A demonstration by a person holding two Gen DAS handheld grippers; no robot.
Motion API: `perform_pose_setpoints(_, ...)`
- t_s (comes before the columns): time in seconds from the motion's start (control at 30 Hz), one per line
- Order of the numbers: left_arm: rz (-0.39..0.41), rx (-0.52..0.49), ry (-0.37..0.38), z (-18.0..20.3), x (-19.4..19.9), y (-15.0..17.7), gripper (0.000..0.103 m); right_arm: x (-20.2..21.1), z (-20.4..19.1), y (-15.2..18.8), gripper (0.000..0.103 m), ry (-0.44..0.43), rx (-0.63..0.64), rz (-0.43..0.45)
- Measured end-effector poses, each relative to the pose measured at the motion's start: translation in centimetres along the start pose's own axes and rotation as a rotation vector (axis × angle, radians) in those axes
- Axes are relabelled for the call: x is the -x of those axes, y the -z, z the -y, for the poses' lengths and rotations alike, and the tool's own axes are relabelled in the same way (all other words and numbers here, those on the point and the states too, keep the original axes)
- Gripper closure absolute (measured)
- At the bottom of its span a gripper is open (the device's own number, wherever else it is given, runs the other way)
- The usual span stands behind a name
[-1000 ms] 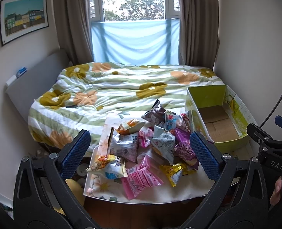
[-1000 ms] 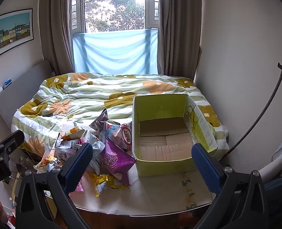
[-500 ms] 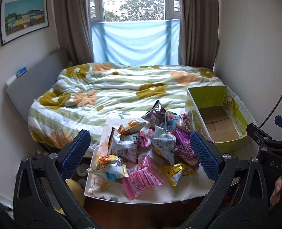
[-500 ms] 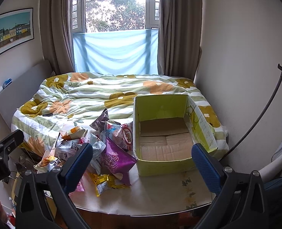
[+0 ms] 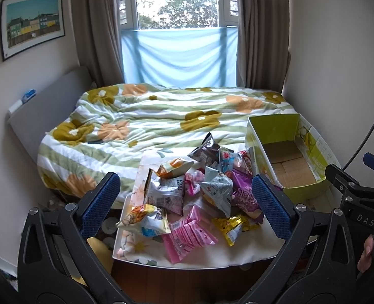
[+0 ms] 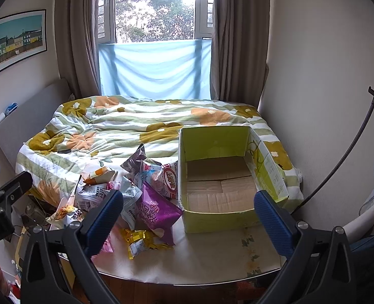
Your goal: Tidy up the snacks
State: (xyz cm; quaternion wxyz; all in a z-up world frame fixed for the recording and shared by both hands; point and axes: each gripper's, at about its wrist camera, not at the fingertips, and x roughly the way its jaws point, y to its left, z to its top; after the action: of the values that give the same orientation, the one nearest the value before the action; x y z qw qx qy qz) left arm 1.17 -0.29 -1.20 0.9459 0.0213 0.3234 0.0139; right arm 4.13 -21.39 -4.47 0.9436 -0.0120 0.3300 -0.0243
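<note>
Nothing is sorted yet — the box sits empty, snacks piled left; both tongs gape wide, holding nothing.

Hidden: tabletop near edge behind hand-held gripper arms | pink packet mostly covered beside the box | packet lettering too small to read

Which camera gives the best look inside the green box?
The right wrist view: the green box sits near the middle, its bare cardboard floor fully visible. In the left wrist view the box lies at the right edge, seen at an angle.
</note>
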Motion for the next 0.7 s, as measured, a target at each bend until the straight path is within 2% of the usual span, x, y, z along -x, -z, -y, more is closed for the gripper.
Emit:
perform_pose_setpoints(0.27, -0.027, 0.029, -0.018, -0.3, 0.6, 0.8, 0.001, -0.4, -0.6, 0.6, 0.000, -0.021, 0.013, -0.032)
perform_pose_setpoints(0.4, -0.061, 0.074, -0.042, -1.2, 0.3, 2.3, 0.001, -1.3, -0.6, 1.5, 0.000, -0.074, 0.039, -0.061)
perform_pose_setpoints(0.53, -0.135, 0.102, -0.062, -2.8, -1.5, 4.8, 0.001, -3.2, -1.0, 3.2, 0.000, -0.119, 0.062, -0.086)
perform_pose_setpoints(0.7, -0.209, 0.098, -0.041, -5.2, -4.7, 7.3, 0.001, -5.8, -2.3, 5.2, 0.000, -0.197, 0.035, -0.159)
